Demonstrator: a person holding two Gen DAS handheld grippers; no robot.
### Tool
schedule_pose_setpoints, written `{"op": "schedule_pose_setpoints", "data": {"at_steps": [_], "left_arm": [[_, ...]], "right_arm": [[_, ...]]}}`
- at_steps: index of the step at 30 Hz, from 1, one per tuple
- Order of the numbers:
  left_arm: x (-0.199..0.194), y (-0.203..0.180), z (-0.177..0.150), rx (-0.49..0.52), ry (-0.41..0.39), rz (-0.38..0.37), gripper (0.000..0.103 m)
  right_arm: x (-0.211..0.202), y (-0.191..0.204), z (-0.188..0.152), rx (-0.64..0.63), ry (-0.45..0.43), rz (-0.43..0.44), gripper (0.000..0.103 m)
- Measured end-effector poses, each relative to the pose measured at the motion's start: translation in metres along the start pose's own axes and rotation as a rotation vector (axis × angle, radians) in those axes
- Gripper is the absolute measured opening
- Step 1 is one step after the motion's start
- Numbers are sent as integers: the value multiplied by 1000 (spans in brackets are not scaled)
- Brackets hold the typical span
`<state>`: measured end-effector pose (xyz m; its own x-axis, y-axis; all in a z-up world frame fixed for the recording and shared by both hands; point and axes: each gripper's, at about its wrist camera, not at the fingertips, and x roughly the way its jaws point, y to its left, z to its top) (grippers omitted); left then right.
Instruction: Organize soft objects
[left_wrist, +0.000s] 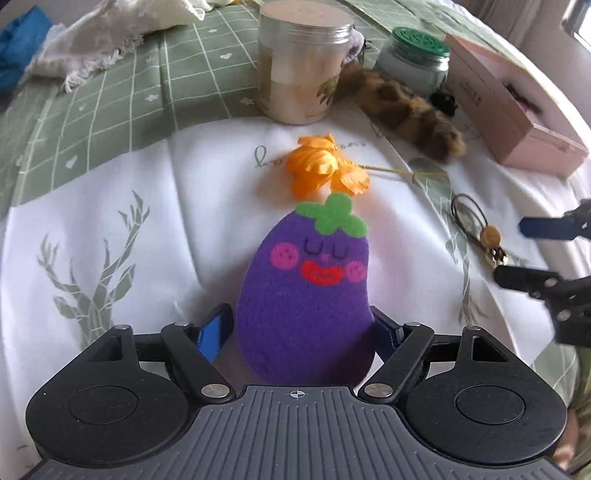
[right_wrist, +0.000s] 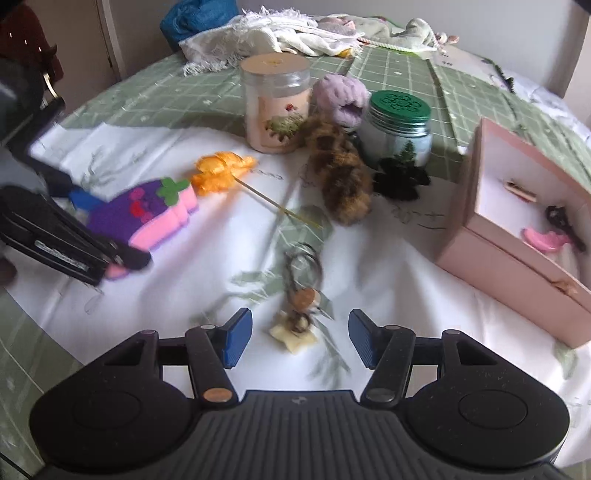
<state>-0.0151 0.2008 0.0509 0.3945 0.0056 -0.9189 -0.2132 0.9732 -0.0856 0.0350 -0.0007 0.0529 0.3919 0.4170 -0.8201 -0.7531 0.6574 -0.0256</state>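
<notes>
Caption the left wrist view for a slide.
Open left gripper straddling a purple eggplant sponge on the white cloth, orange fabric flower just beyond.

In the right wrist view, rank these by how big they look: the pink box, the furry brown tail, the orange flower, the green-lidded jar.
1. pink box, nearest the camera, which inflates it
2. furry brown tail
3. green-lidded jar
4. orange flower
The jar and flower look close, so their order is unsure.

Both handheld grippers, left gripper (left_wrist: 301, 332) and right gripper (right_wrist: 300, 338), are black plastic, with ribbed grey bodies, silver pivot screws and blue ridged pads (right_wrist: 238, 338).
</notes>
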Motion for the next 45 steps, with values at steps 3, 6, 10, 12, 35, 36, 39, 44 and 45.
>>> {"op": "schedule_pose_setpoints", "data": {"at_steps": [3, 6, 10, 12, 35, 36, 39, 44, 45], "left_arm": [[-4, 2, 7, -5, -29, -40, 82], [-10, 3, 10, -6, -59, -71, 78], [-11, -5, 11, 46, -54, -86, 71], [-12, -12, 13, 79, -48, -94, 70], [-77, -193, 275, 212, -210, -455, 69], [-54, -203, 277, 202, -154, -450, 68], [-15, -210, 267, 165, -104, -452, 67], [-13, -173, 250, 144, -163, -473, 67], [-17, -162, 247, 148, -159, -464, 67]], "right_arm": [[11, 4, 7, -7, 0, -2, 58], [20, 4, 11, -6, 5, -19, 56], [27, 5, 14, -38, 83, -6, 16], [17, 5, 12, -53, 57, 8, 16], [-138, -177, 86, 328, -373, -162, 34], [-128, -192, 80, 397, -357, -178, 39], [-103, -217, 57, 524, -290, -185, 40], [-77, -200, 35, 374, -222, -319, 40], [-74, -196, 33, 350, -220, -326, 40]]}}
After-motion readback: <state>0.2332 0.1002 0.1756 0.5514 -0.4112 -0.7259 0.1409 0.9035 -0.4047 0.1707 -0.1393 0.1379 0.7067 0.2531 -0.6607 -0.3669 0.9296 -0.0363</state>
